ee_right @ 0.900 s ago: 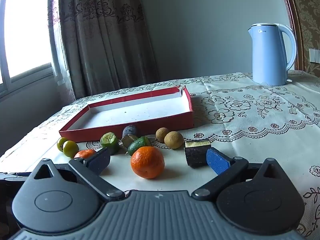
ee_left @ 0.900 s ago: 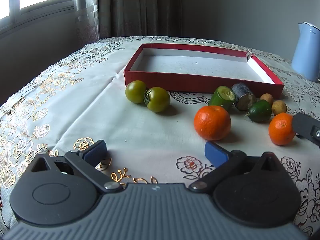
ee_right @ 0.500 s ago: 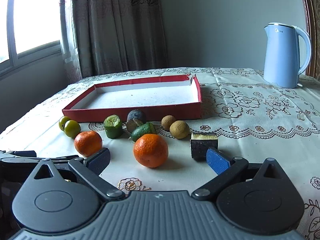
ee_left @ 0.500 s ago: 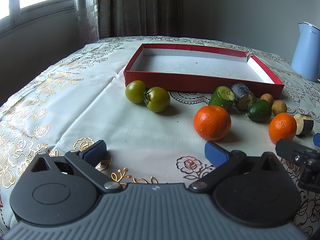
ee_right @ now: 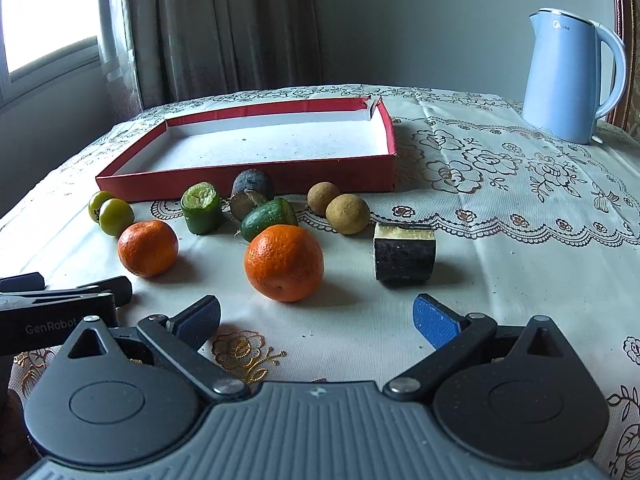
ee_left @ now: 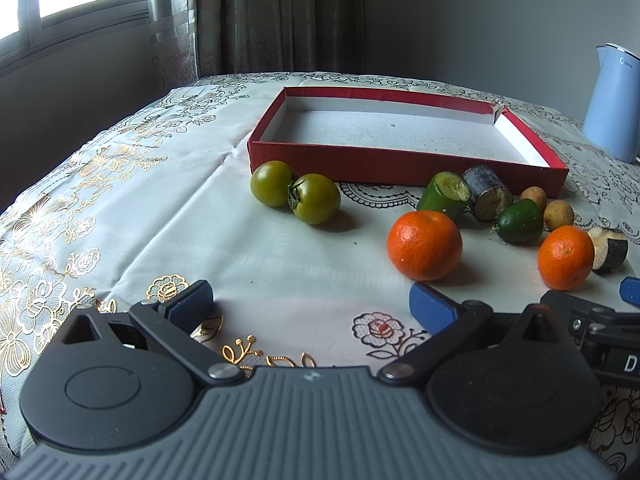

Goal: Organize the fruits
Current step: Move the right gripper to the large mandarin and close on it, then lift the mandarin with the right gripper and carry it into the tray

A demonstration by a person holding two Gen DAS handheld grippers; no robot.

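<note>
Left gripper [ee_left: 310, 303]: blue-padded fingers wide apart, nothing between them, low over the white floral embroidered tablecloth [ee_left: 180, 216]. Right gripper [ee_right: 316, 318]: same, jaws spread, holding nothing; its left neighbour's black finger shows at the left edge of the right wrist view.

Right gripper outward: round orange mandarin [ee_right: 283, 263] sits just ahead, roughly centred on the jaw gap, not touching either pad. Ahead-right, a short black-skinned cane chunk with pale cut face [ee_right: 404, 254] stands on end, cut face up. Ahead-left, second orange mandarin [ee_right: 147, 248], which is the one just ahead-right of the left gripper.

Beyond those, a loose row:
- green cut cylinder piece [ee_right: 202, 208], upright in the right view, open cut face up and tilted toward the camera
- dark grey cane stub [ee_right: 251, 194] lying on its side, long axis pointing from the tray toward the grippers
- dark green oval fruit [ee_right: 269, 219] lying down, long axis running left-near to right-far, touching the stub or very close; can't tell which
- two tan round longan-like fruits [ee_right: 336, 205], side by side
- two green tomatoes [ee_left: 296, 195], touching, far left of the group, stem of the nearer one facing left

Behind all fruit: shallow red cardboard tray with white inside [ee_right: 248, 181], long axis across the view, near wall just beside the stub. Far right corner is torn.

Open cloth between left gripper and tomatoes. Pale blue electric kettle [ee_right: 570, 76] far right, well apart from the tray.
</note>
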